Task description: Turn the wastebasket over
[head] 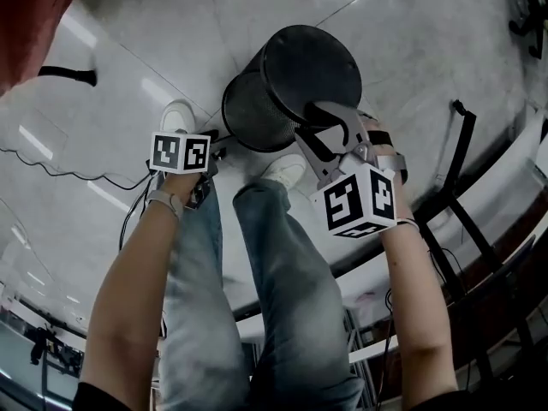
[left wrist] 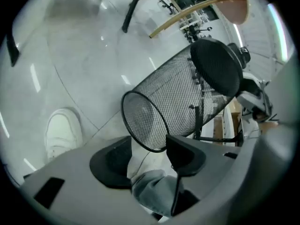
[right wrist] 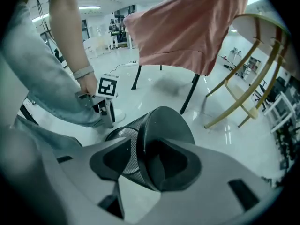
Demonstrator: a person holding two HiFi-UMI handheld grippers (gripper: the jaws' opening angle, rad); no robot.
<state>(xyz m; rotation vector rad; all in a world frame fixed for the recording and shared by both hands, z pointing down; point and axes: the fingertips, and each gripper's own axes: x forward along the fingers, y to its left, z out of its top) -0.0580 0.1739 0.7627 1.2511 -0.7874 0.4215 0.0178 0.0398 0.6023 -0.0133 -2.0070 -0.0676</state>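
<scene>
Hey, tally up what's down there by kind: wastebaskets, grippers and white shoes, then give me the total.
wastebasket: 1
grippers, the left gripper and the right gripper: 2
white shoes: 2
Total: 5

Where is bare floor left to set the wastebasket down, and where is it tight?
Free: the floor beyond the wastebasket, toward the head view's top, is bare tile, and so is the patch between the basket and the red cloth. Crowded: the shoes right under the basket, and the dark chair frame at right.
</scene>
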